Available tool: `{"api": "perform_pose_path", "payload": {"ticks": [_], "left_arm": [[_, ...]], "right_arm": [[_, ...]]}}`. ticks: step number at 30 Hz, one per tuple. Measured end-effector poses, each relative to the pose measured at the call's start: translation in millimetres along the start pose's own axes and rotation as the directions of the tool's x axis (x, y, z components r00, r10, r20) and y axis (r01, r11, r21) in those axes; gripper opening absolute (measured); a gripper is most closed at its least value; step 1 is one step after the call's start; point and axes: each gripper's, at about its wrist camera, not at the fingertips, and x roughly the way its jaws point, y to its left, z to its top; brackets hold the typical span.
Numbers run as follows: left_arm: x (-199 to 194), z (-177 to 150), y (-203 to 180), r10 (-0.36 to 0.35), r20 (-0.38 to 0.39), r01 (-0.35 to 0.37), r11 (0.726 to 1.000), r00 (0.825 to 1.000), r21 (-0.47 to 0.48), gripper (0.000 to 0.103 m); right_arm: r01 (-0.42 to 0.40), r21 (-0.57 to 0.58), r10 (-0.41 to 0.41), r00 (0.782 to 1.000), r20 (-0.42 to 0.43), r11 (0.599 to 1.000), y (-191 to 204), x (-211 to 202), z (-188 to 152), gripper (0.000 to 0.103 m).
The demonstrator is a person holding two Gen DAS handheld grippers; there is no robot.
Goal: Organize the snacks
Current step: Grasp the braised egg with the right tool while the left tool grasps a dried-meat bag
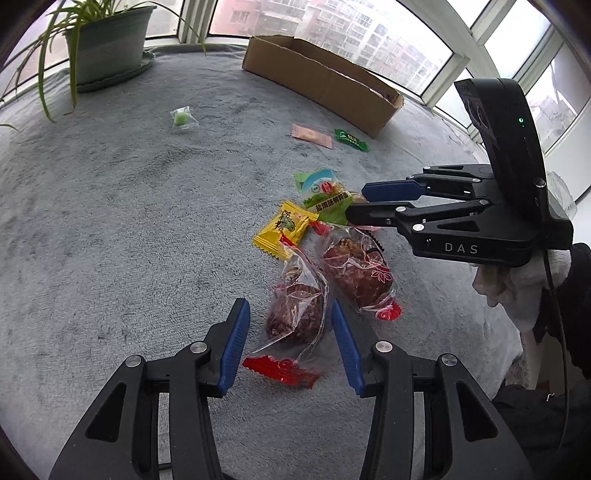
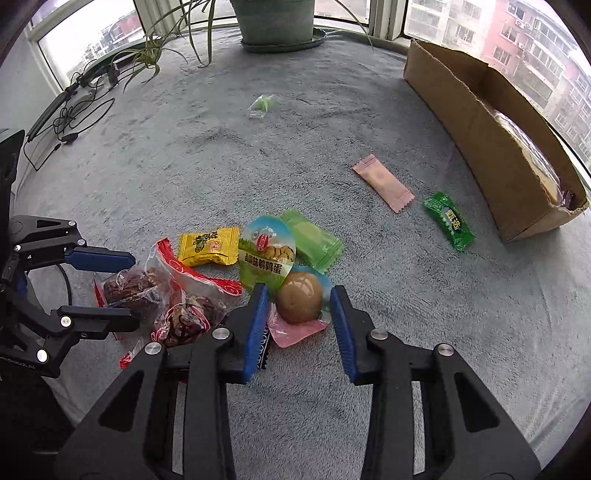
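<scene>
Premises are presenting as a domestic flat, at a bay-window ledge. A grey plush blanket is covering the surface. A potted spider plant is standing at the far side against curved white-framed windows, which are overlooking residential apartment blocks. Loose charger cables are lying at the far left.

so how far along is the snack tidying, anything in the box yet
Barely begun. The cardboard box shows something inside at its far end, unclear what. Nothing is gripped: the left gripper is open around a red date-snack bag, and the right gripper open around the egg pack. Still on the blanket: the yellow candy, pink sachet, green candy and green jelly.
</scene>
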Motion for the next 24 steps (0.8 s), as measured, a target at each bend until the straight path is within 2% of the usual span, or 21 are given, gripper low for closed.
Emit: {"api": "perform_pose_path", "payload": {"ticks": [11,14,24], "left_arm": [[-0.6,-3.6,-3.3,-0.002,0.018,0.002,1.0,1.0,-0.013,0.034],[-2.2,-4.4,-3.6,0.001,0.02,-0.001,1.0,1.0,-0.015,0.033],[-22.2,2.8,13.1,0.007,0.06,-0.002,0.997,0.998,-0.08,0.032]], "right_arm": [[-0.002,0.018,0.001,1.0,0.017,1.0,-7.3,-8.2,-3.6,0.026],[-0.019,0.04,0.018,1.0,0.024,0.999,-11.1,-11.0,-5.4,0.026],[0.014,0.05,-0.017,0.998,0.057,0.999,-20.5,-27.7,-9.5,0.026]]}}
